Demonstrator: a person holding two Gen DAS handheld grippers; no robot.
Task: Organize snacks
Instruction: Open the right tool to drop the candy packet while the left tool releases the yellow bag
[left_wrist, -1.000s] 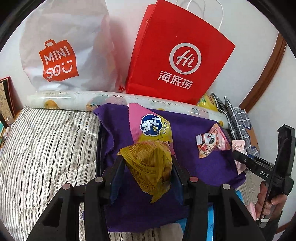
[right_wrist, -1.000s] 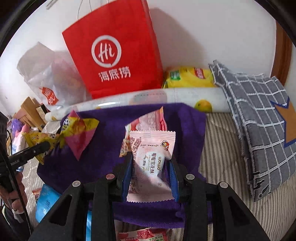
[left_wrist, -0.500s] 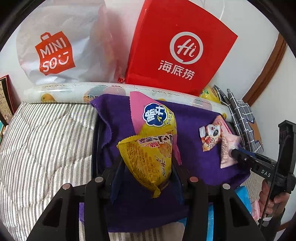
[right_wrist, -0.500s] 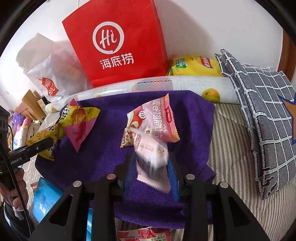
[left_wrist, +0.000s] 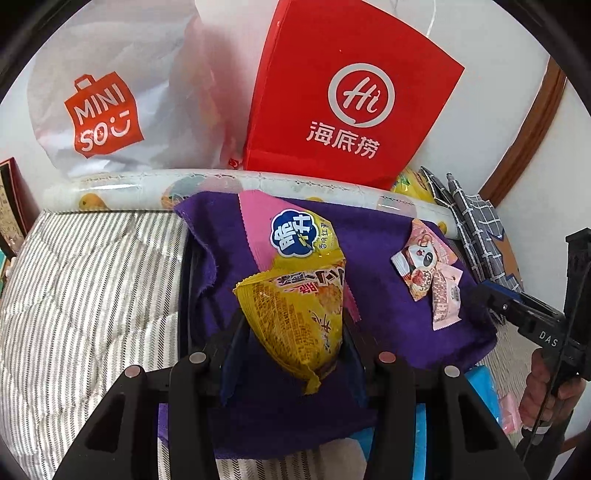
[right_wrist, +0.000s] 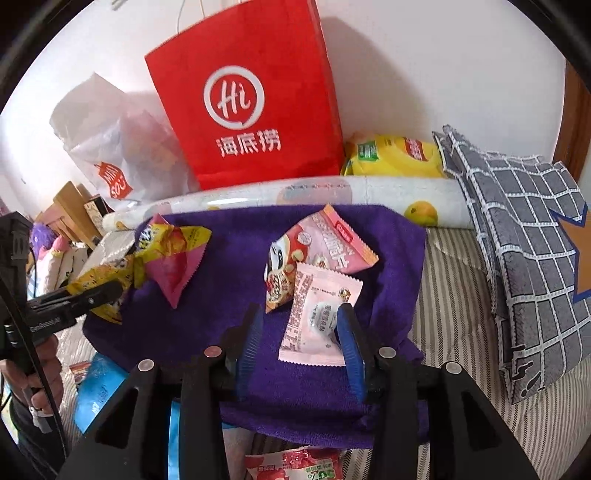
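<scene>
the yellow snack bag (left_wrist: 299, 325) sits pinched between the jaws of the left gripper (left_wrist: 291, 332), lifted clear of the purple towel (left_wrist: 369, 258). the grip falls across the bag's wide middle, so the jaws stand partly apart and the bag hangs with its lower corner pointing down. directly behind it lies a pink and yellow snack bag (left_wrist: 291, 236) on the towel, which suggests the yellow bag is meant to land beside it.

the pale pink packet (right_wrist: 319, 314) lies flat on the towel between the jaws of the right gripper (right_wrist: 301, 325). these jaws are opening: the left pad stands clear of the packet and the right pad sits at its edge, so the packet rests on the cloth rather than in a grip. its upper corner overlaps a pink panda packet (right_wrist: 314, 254), apparently to group pink items together.

the towel serves as the sorting surface on a striped mattress (right_wrist: 461, 295). a red paper bag (right_wrist: 251, 99) stands against the wall behind.
</scene>
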